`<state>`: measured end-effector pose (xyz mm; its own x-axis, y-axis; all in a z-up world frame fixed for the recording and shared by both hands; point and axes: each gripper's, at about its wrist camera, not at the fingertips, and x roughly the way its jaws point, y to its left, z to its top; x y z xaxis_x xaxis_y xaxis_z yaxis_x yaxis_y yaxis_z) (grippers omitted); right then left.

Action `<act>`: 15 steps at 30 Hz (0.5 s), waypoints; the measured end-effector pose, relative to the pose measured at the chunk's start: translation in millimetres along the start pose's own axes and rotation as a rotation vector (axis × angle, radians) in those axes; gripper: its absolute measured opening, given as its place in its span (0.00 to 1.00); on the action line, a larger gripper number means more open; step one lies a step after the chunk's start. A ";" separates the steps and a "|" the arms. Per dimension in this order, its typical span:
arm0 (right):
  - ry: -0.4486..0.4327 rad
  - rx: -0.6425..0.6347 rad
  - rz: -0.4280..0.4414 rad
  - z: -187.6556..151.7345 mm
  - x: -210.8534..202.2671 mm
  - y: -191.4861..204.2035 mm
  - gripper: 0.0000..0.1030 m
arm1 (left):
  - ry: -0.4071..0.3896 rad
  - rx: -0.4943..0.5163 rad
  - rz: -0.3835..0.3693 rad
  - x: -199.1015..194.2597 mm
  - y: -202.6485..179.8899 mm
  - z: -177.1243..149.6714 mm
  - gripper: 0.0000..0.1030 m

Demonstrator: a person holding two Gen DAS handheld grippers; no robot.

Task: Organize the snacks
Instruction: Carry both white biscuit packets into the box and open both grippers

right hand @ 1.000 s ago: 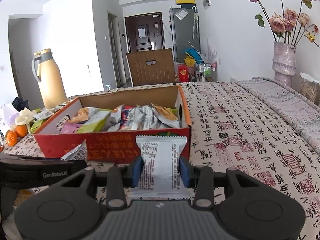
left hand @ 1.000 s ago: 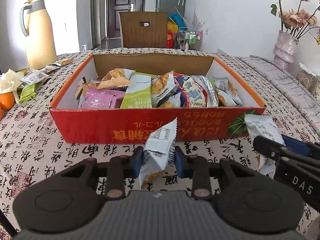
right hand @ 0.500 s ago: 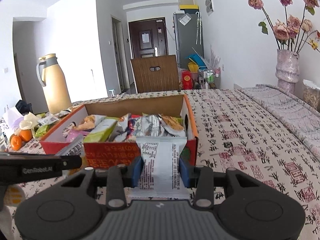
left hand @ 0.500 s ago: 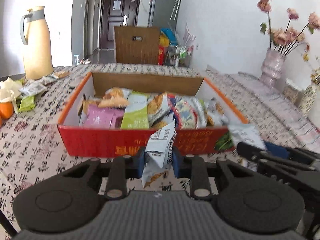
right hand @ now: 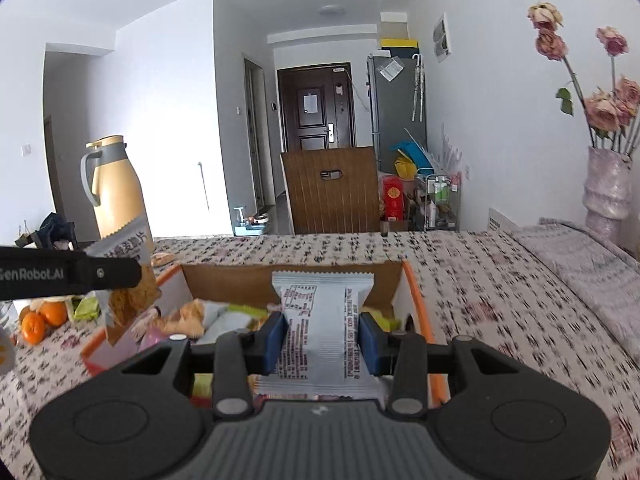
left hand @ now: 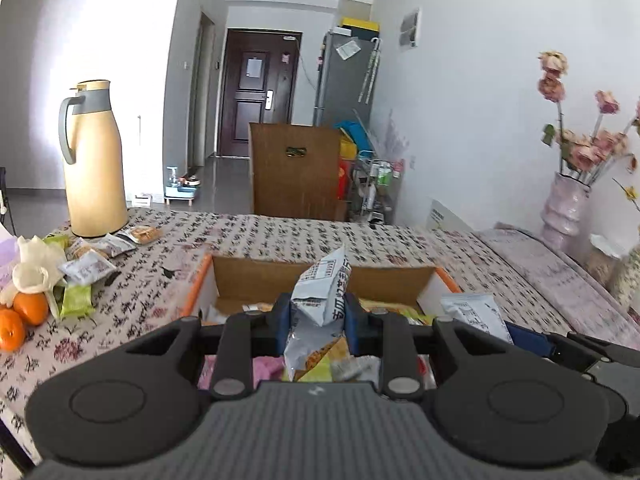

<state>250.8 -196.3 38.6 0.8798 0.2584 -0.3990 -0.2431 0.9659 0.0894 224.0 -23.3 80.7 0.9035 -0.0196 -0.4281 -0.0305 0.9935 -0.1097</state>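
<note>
Tabletop [left hand: 280,236], patterned cloth, items left to right:
- Oranges [left hand: 24,316] and loose snack packets [left hand: 86,268] lying at the far left edge, near a beige thermos jug [left hand: 94,160] standing upright.
- Left claw [left hand: 318,320] clamping a crumpled grey snack packet [left hand: 320,296], holding it tilted above the cardboard box [left hand: 320,276].
- Cardboard box sitting mid-tabletop, open-topped, orange-rimmed, already carrying assorted snacks.
- Right claw [right hand: 323,342] clamping a flat white wrapped bar [right hand: 322,320], holding it lengthwise over the box's right half.
- Vase of dried roses [right hand: 606,184] standing at the far right.
</note>
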 end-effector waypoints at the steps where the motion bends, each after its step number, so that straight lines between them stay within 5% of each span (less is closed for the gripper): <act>1: 0.001 -0.005 0.000 3.1 6.0 1.1 0.38 | -0.002 0.002 0.009 4.9 1.0 3.2 0.26; 12: 0.079 -0.009 -0.012 8.4 62.2 2.0 0.40 | 0.055 0.002 0.061 56.9 16.5 -1.0 0.31; 14: 0.091 -0.002 -0.009 6.1 65.5 0.5 0.48 | 0.061 -0.006 0.059 60.9 21.8 -3.4 0.40; 15: 0.092 0.002 -0.011 4.9 66.0 -0.1 0.62 | 0.060 -0.009 0.062 61.1 22.7 -4.3 0.53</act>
<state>310.9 -179.3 16.7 0.8410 0.2448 -0.4824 -0.2325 0.9688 0.0863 276.6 -2.5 48.2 0.8727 0.0348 -0.4870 -0.0892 0.9920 -0.0891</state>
